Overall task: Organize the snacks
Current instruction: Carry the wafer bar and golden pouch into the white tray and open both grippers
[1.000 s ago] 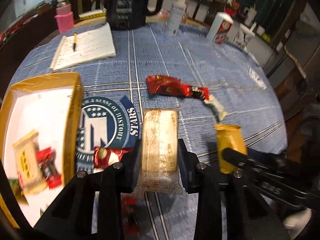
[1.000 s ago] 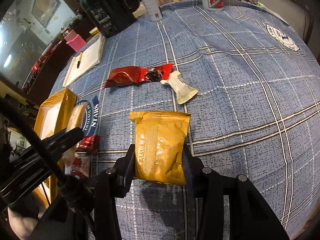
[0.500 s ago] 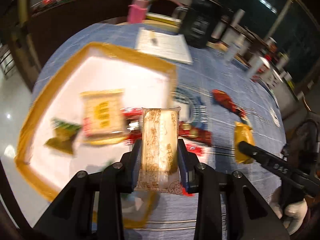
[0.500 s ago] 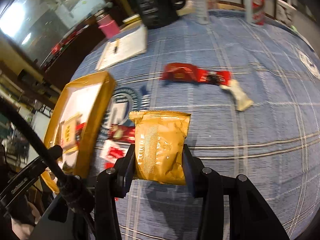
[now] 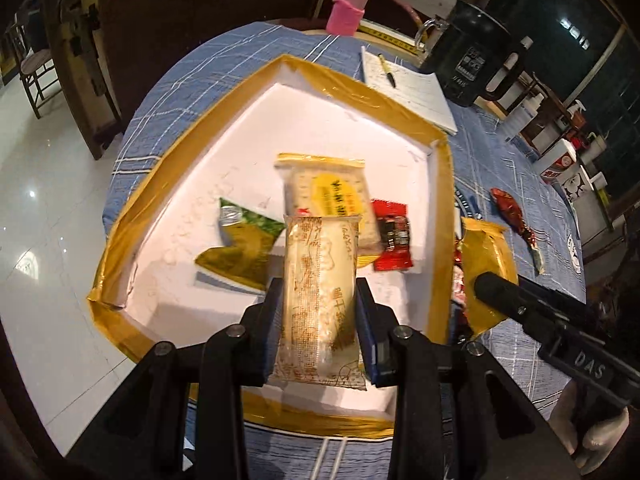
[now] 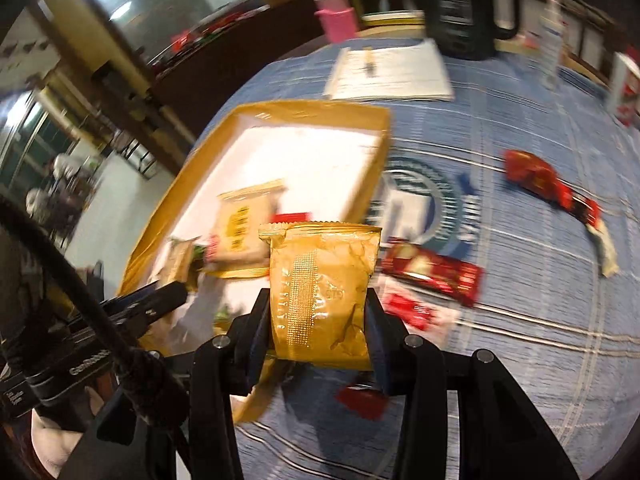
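Your left tool (image 5: 320,312) still clamping the pale snack packet (image 5: 318,300), now hovering over the gold-rimmed tray (image 5: 438,216) instead of bare worktop, right tool (image 6: 320,312) still gripping the golden pouch (image 6: 320,292), nearing the tray's edge.

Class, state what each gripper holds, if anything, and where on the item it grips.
The left gripper pinches a pale clear-wrapped pastry across its long sides, near the lower end. The right gripper pinches a gold packet by its side edges.
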A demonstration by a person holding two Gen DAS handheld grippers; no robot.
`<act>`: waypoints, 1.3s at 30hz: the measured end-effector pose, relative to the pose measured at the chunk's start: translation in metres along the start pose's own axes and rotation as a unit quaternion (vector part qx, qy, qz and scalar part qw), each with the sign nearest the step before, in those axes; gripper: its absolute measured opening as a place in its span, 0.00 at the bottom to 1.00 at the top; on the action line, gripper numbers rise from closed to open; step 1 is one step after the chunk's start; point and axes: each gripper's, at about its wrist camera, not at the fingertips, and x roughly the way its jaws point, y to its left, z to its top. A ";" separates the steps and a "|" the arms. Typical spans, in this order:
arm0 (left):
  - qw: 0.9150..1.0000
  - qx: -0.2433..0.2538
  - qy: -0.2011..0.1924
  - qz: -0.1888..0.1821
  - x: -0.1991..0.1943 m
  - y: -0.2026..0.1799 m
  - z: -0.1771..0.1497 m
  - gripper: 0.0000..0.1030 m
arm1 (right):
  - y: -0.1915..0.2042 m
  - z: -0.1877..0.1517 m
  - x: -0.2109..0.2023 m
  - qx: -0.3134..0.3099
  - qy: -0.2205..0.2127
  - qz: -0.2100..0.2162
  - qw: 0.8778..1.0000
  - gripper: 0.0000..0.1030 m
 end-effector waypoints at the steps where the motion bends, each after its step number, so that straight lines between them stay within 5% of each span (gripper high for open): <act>1: 1.000 0.001 0.003 0.000 0.002 0.002 0.000 0.34 | 0.008 0.001 0.005 -0.010 0.003 0.002 1.000 0.42; 28: 0.999 -0.009 0.038 -0.007 0.031 0.042 0.018 0.35 | 0.055 0.022 0.079 -0.027 0.049 0.000 0.998 0.41; 39: 0.999 -0.050 0.012 -0.018 0.008 0.055 0.022 0.50 | 0.057 0.024 0.076 -0.020 0.044 0.033 0.998 0.49</act>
